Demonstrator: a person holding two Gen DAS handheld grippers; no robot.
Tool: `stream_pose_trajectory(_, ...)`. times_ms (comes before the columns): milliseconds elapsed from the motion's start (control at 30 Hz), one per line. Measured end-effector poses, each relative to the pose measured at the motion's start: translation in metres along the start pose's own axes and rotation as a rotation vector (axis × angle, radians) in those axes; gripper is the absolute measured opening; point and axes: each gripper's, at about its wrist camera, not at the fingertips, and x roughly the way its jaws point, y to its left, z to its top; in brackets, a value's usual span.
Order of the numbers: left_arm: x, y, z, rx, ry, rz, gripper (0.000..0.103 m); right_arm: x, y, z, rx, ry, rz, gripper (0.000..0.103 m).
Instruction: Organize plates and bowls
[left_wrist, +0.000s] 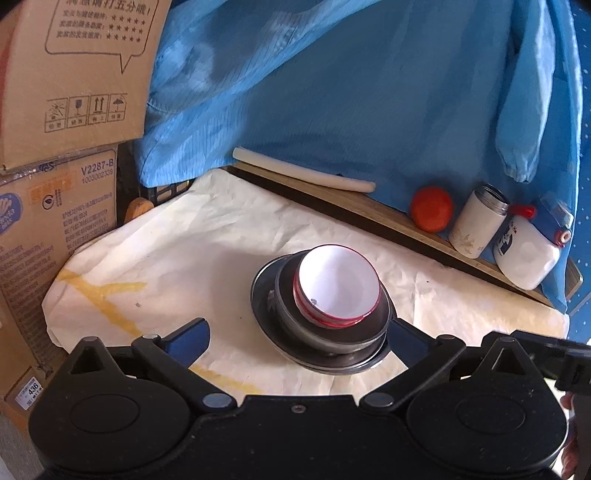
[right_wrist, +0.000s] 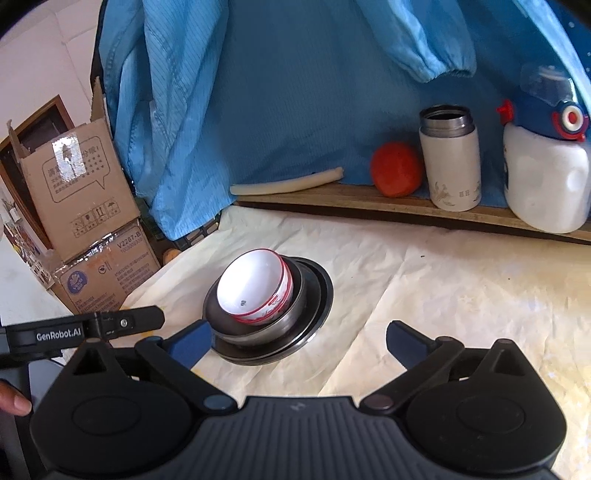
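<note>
A white bowl with a red rim (left_wrist: 338, 286) (right_wrist: 255, 290) sits nested in a dark bowl (left_wrist: 332, 332) (right_wrist: 255, 328), which rests on dark plates (left_wrist: 266, 295) (right_wrist: 321, 291), all stacked on the cream cloth. My left gripper (left_wrist: 299, 332) is open, its blue-padded fingers wide apart, with the stack just ahead toward the right finger. My right gripper (right_wrist: 299, 336) is open too, the stack lying ahead beside its left finger. Nothing is between either pair of fingers.
Cardboard boxes (left_wrist: 62, 110) (right_wrist: 85, 206) stand at the left. A wooden ledge (right_wrist: 369, 203) at the back carries a white tube (right_wrist: 288, 184), an orange (right_wrist: 397, 170), a white flask (right_wrist: 450, 162) and a white bottle (right_wrist: 546, 177). Blue cloth (left_wrist: 332, 92) hangs behind.
</note>
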Motion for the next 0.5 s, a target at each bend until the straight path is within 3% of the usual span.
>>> stream_pose_trajectory(500,-0.025,-0.011,-0.029,0.054,-0.046,0.022,0.102,-0.027,0.005,-0.025,-0.104,-0.076,-0.038,0.103)
